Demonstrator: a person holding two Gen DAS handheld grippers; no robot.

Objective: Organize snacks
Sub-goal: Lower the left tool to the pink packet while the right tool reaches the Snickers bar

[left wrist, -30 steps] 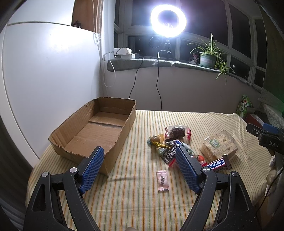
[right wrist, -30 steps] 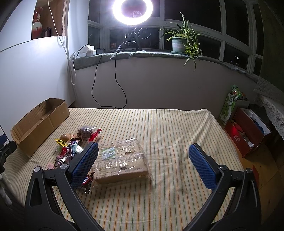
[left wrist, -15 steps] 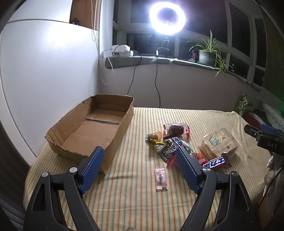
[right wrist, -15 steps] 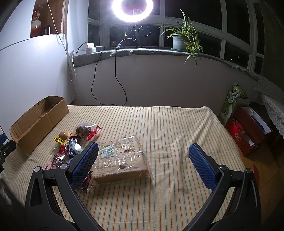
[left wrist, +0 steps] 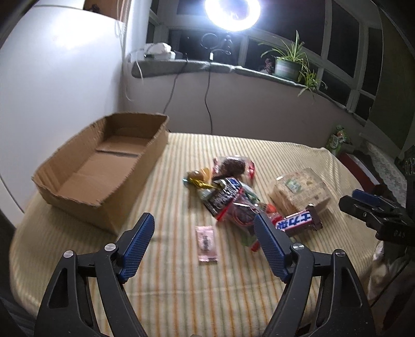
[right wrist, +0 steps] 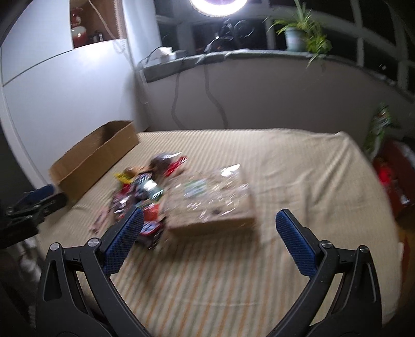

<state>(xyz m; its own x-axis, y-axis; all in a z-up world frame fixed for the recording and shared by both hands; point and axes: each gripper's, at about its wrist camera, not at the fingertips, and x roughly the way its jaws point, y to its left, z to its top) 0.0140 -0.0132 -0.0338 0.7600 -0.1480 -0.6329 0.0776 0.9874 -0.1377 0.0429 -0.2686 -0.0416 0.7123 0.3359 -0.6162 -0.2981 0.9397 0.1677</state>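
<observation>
An empty, open cardboard box (left wrist: 103,168) sits at the left on the striped cloth. To its right is a pile of small snacks (left wrist: 228,197), with a wrapped cracker pack (left wrist: 301,191) and a chocolate bar (left wrist: 298,220) beyond. A pink sachet (left wrist: 206,243) lies alone in front. My left gripper (left wrist: 203,225) hovers above the sachet, its jaws closing but still wide, touching nothing. My right gripper (right wrist: 210,216) stands open just short of the cracker pack (right wrist: 212,202), nothing between its fingers. It also shows at the right edge of the left wrist view (left wrist: 373,210).
The striped table (right wrist: 298,166) ends against a low wall, with cables hanging from a sill that holds a ring light (left wrist: 232,10) and a potted plant (left wrist: 288,64). A white wall stands behind the box. A red crate (right wrist: 394,176) sits on the floor at the right.
Both grippers have dipped toward the table, so the snacks look nearer. The right wrist view is now blurred and has swung left. The left jaws have narrowed slightly.
</observation>
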